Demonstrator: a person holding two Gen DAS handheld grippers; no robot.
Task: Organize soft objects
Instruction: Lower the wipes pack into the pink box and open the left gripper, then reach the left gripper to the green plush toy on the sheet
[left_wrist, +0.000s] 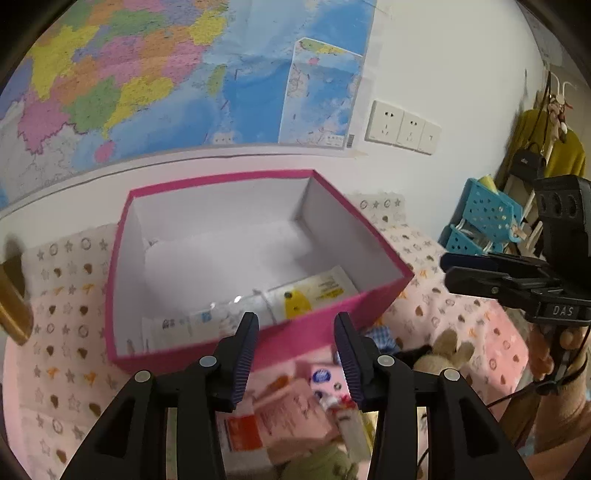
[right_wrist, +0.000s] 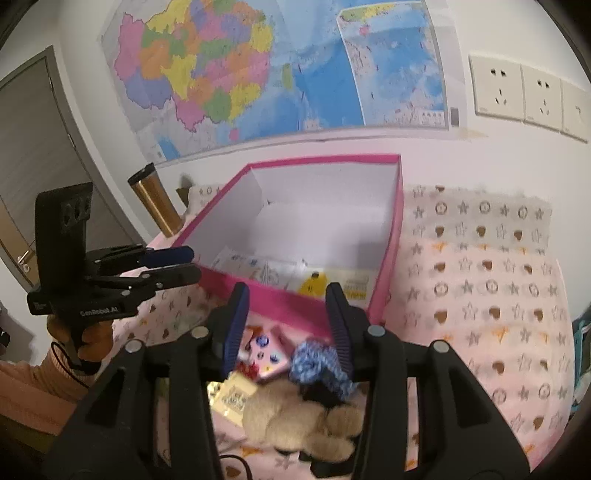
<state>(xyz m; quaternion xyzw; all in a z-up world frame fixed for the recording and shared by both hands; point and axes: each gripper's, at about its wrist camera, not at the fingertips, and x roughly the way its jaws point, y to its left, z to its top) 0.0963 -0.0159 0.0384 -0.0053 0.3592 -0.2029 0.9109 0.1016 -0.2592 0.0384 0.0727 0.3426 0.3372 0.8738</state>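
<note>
An open pink box (left_wrist: 325, 314) (right_wrist: 388, 266) with white inside stands on a pink patterned blanket. It holds tissue packs (left_wrist: 317, 291) (right_wrist: 332, 284) along its near wall. My left gripper (left_wrist: 295, 332) is open and empty, above a pile of pink tissue packs (left_wrist: 291, 410) in front of the box. My right gripper (right_wrist: 288, 302) is open and empty, above a beige plush toy (right_wrist: 295, 417) and a blue-white knitted item (right_wrist: 317, 362). The plush toy also shows in the left wrist view (left_wrist: 447, 347). Each gripper shows in the other's view, the right (left_wrist: 465, 269) and the left (right_wrist: 177, 264).
The blanket (right_wrist: 480, 295) covers the surface. A gold tumbler (right_wrist: 155, 203) stands left of the box by the wall. A map and wall sockets (left_wrist: 402, 127) hang behind. Blue perforated baskets (left_wrist: 487, 218) and a chair with clothes are at the right.
</note>
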